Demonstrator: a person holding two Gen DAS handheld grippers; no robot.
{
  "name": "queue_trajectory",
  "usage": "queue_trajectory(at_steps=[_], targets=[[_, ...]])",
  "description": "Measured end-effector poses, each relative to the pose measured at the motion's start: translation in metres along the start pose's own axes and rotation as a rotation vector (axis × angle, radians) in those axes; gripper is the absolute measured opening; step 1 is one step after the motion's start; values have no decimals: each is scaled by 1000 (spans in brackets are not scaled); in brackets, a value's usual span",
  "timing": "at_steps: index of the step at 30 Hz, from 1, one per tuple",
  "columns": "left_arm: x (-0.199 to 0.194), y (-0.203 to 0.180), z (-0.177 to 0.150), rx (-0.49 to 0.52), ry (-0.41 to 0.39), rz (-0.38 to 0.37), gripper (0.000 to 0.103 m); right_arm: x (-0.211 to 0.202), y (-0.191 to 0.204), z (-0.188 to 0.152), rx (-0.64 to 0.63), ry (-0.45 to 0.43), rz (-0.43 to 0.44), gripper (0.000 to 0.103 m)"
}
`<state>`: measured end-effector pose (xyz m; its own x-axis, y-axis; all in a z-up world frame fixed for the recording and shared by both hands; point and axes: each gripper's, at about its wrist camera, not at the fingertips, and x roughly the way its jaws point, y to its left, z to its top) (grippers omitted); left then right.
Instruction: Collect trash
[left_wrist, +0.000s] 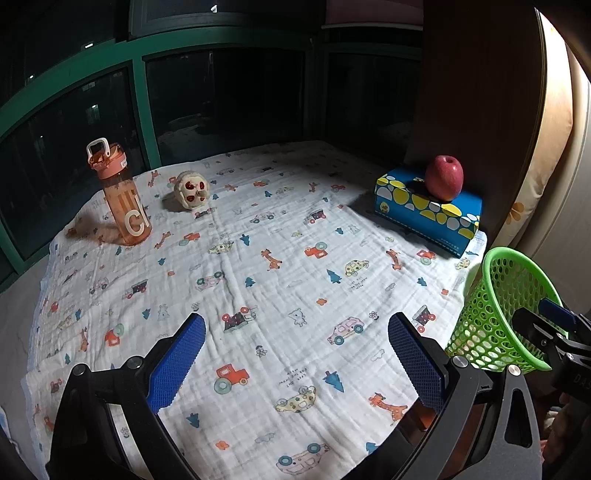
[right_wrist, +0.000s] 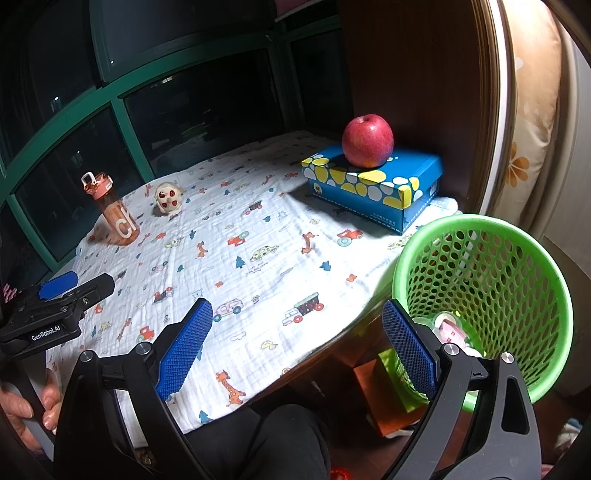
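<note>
Beside the green basket (right_wrist: 484, 295) both grippers — left (left_wrist: 295, 354), right (right_wrist: 295, 350) — hung spread and empty, trash (right_wrist: 450, 328) lying inside, seen only from the right wrist.

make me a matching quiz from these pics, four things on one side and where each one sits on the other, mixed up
Things:
1. apple
2. water bottle
3. green basket
4. blue box

Places:
A. off the table's right edge, with scraps inside
B. on the printed cloth, against the wooden panel at far right
C. on top of the box
D. upright at the far left of the cloth, near the window

Pairs: 1-C, 2-D, 3-A, 4-B
</note>
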<state>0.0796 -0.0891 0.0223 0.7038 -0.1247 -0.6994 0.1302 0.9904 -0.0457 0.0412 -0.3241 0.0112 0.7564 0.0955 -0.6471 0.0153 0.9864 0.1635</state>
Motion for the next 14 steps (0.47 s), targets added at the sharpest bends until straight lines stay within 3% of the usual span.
queue_trajectory(at_steps=[14], targets=[[2,-1,0,7,8,7,96,1,0,0,4,3,7,92]])
